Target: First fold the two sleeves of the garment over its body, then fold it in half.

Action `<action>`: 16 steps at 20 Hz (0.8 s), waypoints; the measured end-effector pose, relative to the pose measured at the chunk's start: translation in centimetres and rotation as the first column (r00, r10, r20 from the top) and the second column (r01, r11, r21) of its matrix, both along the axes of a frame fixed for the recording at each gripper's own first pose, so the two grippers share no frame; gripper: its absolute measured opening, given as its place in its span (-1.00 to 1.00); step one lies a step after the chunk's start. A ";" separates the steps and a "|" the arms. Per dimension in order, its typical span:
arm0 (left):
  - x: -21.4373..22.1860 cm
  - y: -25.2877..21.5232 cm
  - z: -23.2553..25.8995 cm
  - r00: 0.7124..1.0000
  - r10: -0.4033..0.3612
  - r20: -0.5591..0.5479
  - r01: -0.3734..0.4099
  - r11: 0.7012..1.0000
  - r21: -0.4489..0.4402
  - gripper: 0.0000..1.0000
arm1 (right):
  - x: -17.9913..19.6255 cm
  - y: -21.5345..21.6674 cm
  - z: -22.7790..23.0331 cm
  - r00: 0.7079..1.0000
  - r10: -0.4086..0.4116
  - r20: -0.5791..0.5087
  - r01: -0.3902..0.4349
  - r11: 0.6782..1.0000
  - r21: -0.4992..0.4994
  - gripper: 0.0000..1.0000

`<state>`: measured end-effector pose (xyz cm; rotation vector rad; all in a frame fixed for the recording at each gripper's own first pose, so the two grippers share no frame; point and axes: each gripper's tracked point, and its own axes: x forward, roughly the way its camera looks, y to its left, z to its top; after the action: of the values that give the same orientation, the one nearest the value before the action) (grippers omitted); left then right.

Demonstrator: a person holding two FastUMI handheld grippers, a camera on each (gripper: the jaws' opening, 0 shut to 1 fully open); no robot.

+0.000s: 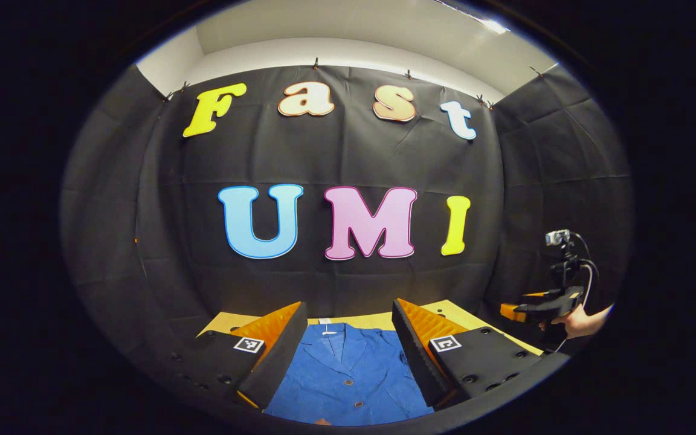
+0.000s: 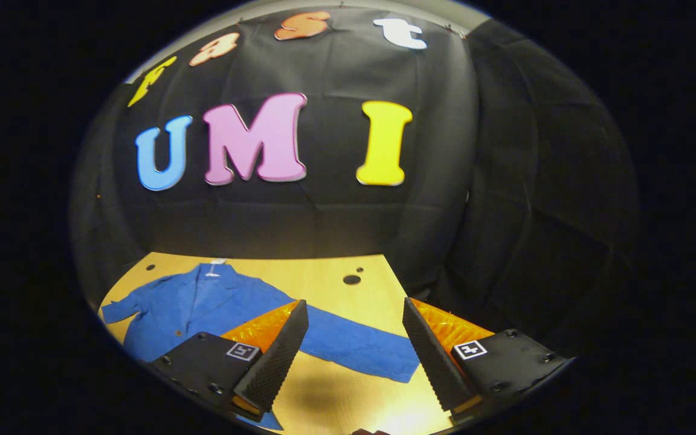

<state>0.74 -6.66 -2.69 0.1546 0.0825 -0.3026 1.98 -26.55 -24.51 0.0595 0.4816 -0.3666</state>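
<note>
Fingers of the left gripper [image 1: 348, 356] are being held wide apart above the garment [image 1: 348, 374], whose buttoned front is lying between them. Right gripper [image 2: 354, 356] fingers are likewise being held spread, empty, with one outstretched sleeve [image 2: 360, 344] lying across the wooden table [image 2: 324, 275] between them.

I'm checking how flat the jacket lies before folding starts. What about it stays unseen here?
- Left gripper view: both sleeves of the jacket, covered by the left gripper's open fingers.
- Right gripper view: hem, cut off by the lower edge; part of the near sleeve, behind the right gripper's finger.
</note>
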 end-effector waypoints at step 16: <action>0.9 0.7 -0.6 0.993 0.111 -0.028 -0.111 0.994 0.004 0.63 | -2.2 -6.6 -19.5 0.800 -0.173 -0.574 0.376 0.890 0.256 0.99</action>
<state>1.62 -5.96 -3.25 0.1478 0.1189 -0.1933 -0.18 -33.12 -44.02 0.3987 1.1111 -0.5894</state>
